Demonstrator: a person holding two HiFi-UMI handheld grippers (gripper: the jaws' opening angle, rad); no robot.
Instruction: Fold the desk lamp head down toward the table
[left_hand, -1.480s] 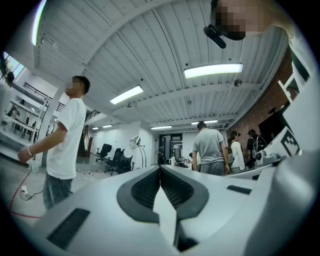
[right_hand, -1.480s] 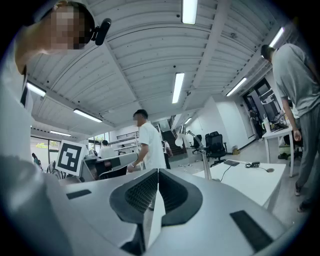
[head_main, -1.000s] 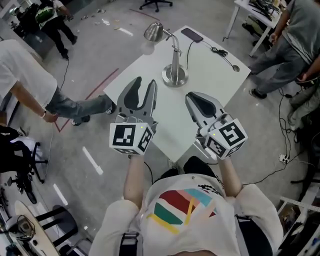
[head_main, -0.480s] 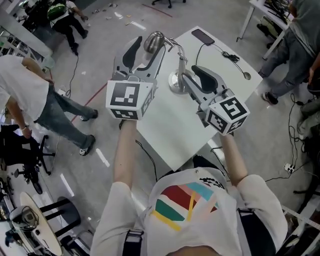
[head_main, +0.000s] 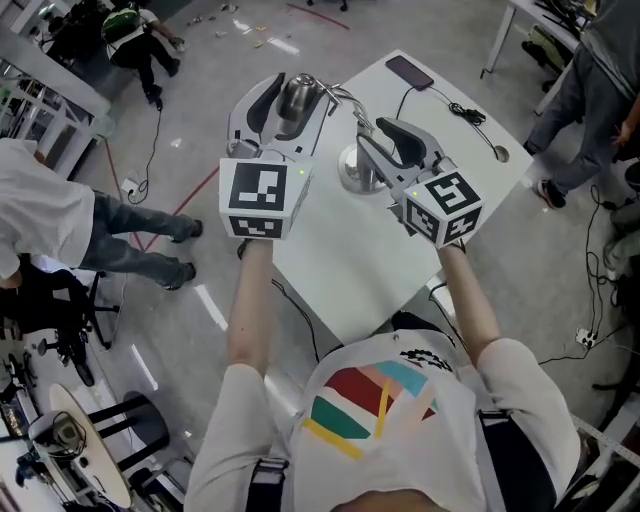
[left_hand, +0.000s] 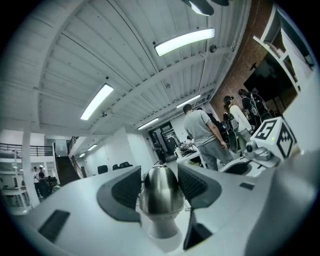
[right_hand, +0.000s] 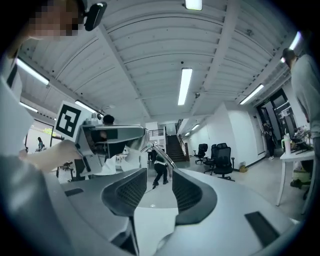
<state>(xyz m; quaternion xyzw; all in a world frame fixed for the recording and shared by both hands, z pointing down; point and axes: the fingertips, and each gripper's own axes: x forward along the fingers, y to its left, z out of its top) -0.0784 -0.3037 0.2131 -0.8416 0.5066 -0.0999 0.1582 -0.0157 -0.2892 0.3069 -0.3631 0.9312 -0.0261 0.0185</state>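
Observation:
A silver desk lamp stands on the white table (head_main: 350, 260), its round base (head_main: 352, 172) in the middle. Its bell-shaped metal head (head_main: 297, 97) is raised at the far left. My left gripper (head_main: 297, 85) is open, and the lamp head (left_hand: 159, 192) sits between its two pads, filling most of the gap. My right gripper (head_main: 368, 138) is open beside the upright stem, above the base. In the right gripper view the thin lamp arm (right_hand: 162, 157) slants just beyond the gap of the right gripper (right_hand: 154, 187), with nothing between its pads.
A dark phone (head_main: 410, 72) and a black cable (head_main: 465, 110) lie at the table's far corner. One person (head_main: 60, 215) stands left of the table, another (head_main: 600, 70) at the right. A rolling chair (head_main: 60, 340) and floor cables are at the left.
Both grippers have moved away from my body to the lamp. The left one rose and now straddles the lamp head. The right one came in beside the stem.

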